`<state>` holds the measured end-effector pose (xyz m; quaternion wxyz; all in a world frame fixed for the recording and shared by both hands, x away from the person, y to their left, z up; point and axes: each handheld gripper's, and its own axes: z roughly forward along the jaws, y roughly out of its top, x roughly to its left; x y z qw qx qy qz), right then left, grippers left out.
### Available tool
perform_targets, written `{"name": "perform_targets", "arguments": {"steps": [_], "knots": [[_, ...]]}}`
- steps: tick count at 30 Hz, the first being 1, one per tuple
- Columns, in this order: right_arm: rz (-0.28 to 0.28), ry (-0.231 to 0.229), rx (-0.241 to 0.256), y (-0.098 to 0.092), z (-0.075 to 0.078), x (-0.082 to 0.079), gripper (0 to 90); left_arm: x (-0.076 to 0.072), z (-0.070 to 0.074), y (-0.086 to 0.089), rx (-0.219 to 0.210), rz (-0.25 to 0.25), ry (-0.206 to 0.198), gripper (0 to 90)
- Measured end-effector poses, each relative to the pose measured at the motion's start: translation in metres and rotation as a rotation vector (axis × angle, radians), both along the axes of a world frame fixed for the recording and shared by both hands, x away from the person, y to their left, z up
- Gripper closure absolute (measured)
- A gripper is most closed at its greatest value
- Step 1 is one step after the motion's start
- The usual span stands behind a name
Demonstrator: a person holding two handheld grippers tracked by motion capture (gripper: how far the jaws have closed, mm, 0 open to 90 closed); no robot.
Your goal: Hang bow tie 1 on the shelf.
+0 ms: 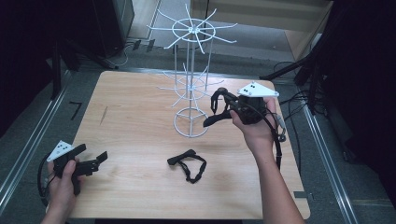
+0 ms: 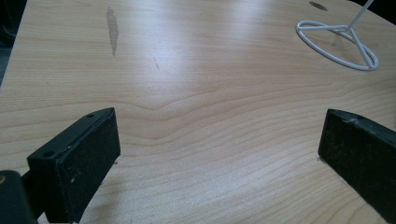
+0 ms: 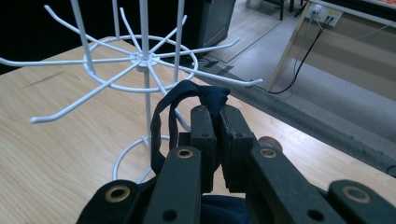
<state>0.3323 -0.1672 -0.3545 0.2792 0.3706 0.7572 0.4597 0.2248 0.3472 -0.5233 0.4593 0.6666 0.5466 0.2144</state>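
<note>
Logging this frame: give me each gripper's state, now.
Left gripper: open, jaws wide apart over bare table, holding nothing.
Right gripper: shut on a dark strap beside the white wire rack.

Table (image 1: 140, 116): pale wood-grain top, smooth, satin sheen being shown under the light; one dull scuff (image 2: 112, 29) is being seen in the finish. Rack (image 1: 191, 79): thin wire, coated glossy white, smooth all over. Strap (image 3: 187, 100) being clamped in the right gripper (image 3: 217, 109): dark navy cloth, matt, soft woven look. Second strap (image 1: 187, 163) lying on the table: same matt dark cloth. Left gripper (image 2: 217, 154): black matt plastic arms; pads (image 2: 91, 163) are being shown as rough, grainy, with pale specks. Grey top plates: flat, matt, plastic or metal cannot be told.
</note>
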Motion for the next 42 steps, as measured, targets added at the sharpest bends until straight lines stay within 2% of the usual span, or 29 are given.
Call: {"name": "perform_targets", "arguments": {"steps": [12,17,21,22,23,24,25,26,29,30,32,33,35,36,37,38,42], "knots": [[-0.019,0.072,0.020,0.003,-0.022,0.019,86.3,0.000,0.000,0.000,-0.002,-0.001,0.000,0.0],[-0.012,0.073,0.029,0.008,-0.025,0.022,85.9,0.000,0.000,0.000,-0.001,-0.001,0.000,0.0],[-0.001,0.076,0.020,0.013,-0.031,0.026,81.9,0.000,0.000,0.000,-0.002,0.000,-0.001,0.0],[0.006,0.087,0.016,0.014,-0.034,0.027,76.4,0.000,0.000,0.000,-0.001,0.000,-0.001,0.0],[0.006,0.087,0.016,0.014,-0.034,0.027,76.4,0.000,0.000,0.000,-0.001,-0.001,-0.001,0.0],[0.012,0.081,0.029,0.014,-0.039,0.026,70.7,0.000,0.000,0.000,-0.003,-0.001,-0.002,0.0],[0.012,0.081,0.029,0.014,-0.039,0.026,70.7,0.000,0.000,0.000,-0.003,-0.001,-0.002,0.0],[0.003,0.097,0.036,0.011,-0.043,0.025,65.5,0.000,0.000,0.000,-0.003,-0.001,-0.002,0.0],[-0.007,0.101,0.036,0.009,-0.046,0.024,61.4,0.000,0.000,0.000,-0.001,-0.001,-0.002,0.0],[-0.018,0.120,0.046,0.003,-0.049,0.022,57.3,0.000,0.000,0.000,-0.001,-0.001,-0.002,0.0],[-0.022,0.125,0.046,0.002,-0.050,0.021,55.9,0.000,0.000,0.000,-0.001,-0.001,-0.003,0.0],[-0.026,0.142,0.037,-0.003,-0.053,0.018,53.6,0.000,0.000,0.000,0.000,0.000,-0.004,0.0],[-0.025,0.145,0.030,-0.005,-0.054,0.017,52.8,0.000,0.000,0.000,0.001,0.000,-0.004,0.0],[-0.027,0.154,0.007,-0.008,-0.057,0.013,50.1,0.000,0.000,0.000,0.001,0.000,-0.003,0.0],[-0.027,0.154,0.007,-0.008,-0.057,0.013,50.1,0.000,0.000,0.000,0.001,0.000,-0.003,0.0],[-0.018,0.162,-0.028,-0.010,-0.058,0.008,48.5,0.000,0.000,0.000,0.001,0.001,-0.002,0.0],[-0.006,0.180,-0.056,-0.013,-0.062,0.000,45.7,0.000,0.000,0.000,0.005,-0.001,0.000,0.0]]}}
